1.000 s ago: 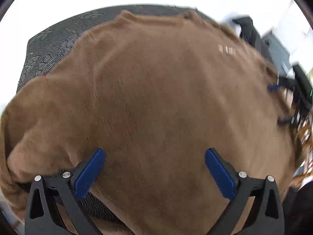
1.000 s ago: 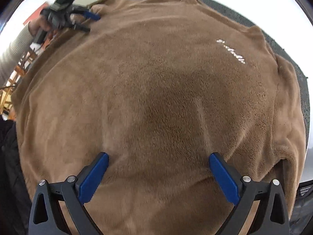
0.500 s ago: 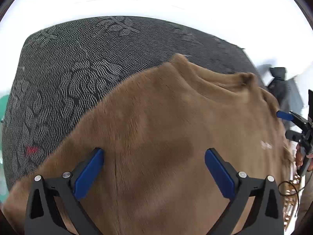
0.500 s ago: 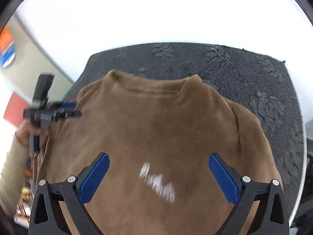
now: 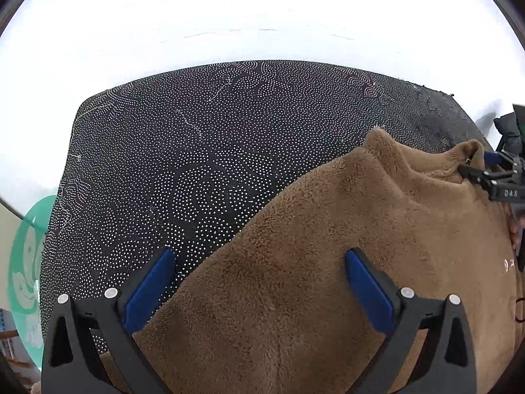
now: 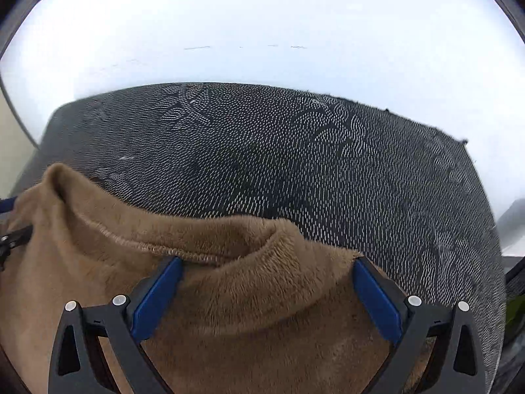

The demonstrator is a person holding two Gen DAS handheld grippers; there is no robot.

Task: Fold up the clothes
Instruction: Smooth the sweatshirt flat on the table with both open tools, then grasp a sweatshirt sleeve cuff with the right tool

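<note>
Closest to the lens in the left wrist view, the left gripper (image 5: 259, 282) has its two blue pads (image 5: 149, 290) spread wide apart, nothing pinched between them. One pad sits over the dark cloth, the other over the fleece, with the shoulder slope of the brown fleece sweater (image 5: 328, 262) running diagonally through the gap. Can't tell if the pads actually touch the fabric or just float above it.

Same deal on the other side: the right gripper (image 6: 267, 290) is wide open too, blue pads (image 6: 157, 297) standing either side of a raised hump of the brown fleece sweater (image 6: 249, 302) right at the neck. The neckline (image 6: 183, 251) with its stitched hem curves off to the left just past the left pad.

A bit further out in the left view, the collar (image 5: 426, 161) pokes up in two little peaks, and the right gripper (image 5: 482, 167) shows up at the far right edge, near the collar's right peak. A small white logo (image 5: 508, 264) peeks out at the right edge of the sweater.

The sweater lies spread on the worktop, which is covered by a black cloth with a white dotted swirl pattern (image 5: 203, 170). It stretches out beyond the collar in both views (image 6: 328, 164). Off the left edge there's a teal round thing (image 5: 24, 272) with pale markings, and past the far edge everything is washed-out white.
</note>
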